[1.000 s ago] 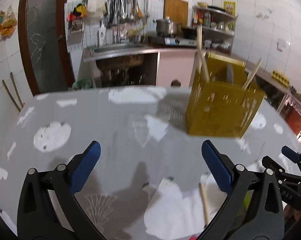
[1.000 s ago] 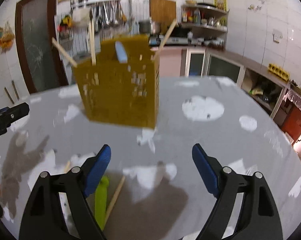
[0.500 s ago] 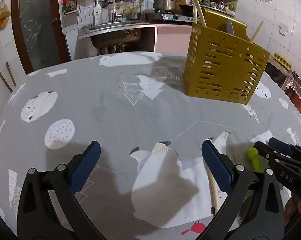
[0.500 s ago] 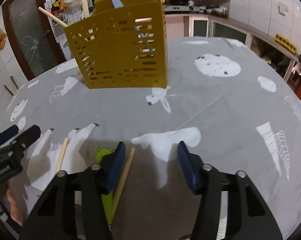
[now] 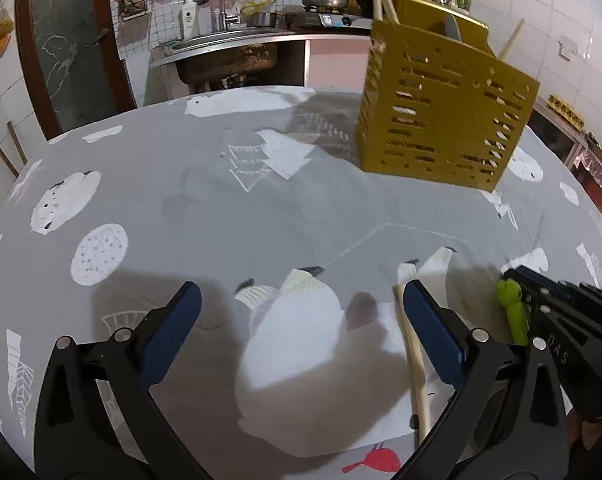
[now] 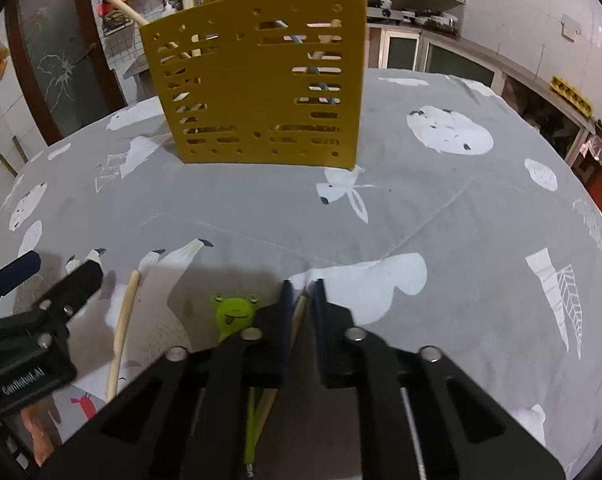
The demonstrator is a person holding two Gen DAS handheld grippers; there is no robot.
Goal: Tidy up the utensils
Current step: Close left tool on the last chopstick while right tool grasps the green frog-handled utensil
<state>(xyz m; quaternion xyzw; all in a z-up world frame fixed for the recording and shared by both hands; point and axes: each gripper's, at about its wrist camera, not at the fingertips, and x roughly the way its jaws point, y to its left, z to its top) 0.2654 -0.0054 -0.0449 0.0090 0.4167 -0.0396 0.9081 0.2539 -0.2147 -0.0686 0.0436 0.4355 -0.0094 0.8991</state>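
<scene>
1. Right wrist view: my right gripper is clamped on a wooden chopstick at the near edge of the table.
2. My left gripper stands apart over nothing; a second chopstick lies just beside its right finger.
3. A frog-headed green utensil lies next to the gripped stick.
4. The yellow caddy stands toward the far edge.
5. The stick looks light, stiff and smooth, so it may pivot; I'd grip nearer mid-length.

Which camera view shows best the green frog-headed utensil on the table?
The right wrist view: the green frog utensil lies just left of the right claw, with its face clearly visible. The left wrist view shows it only from the side, at the right edge, its lower part hidden behind the right claw.
</scene>
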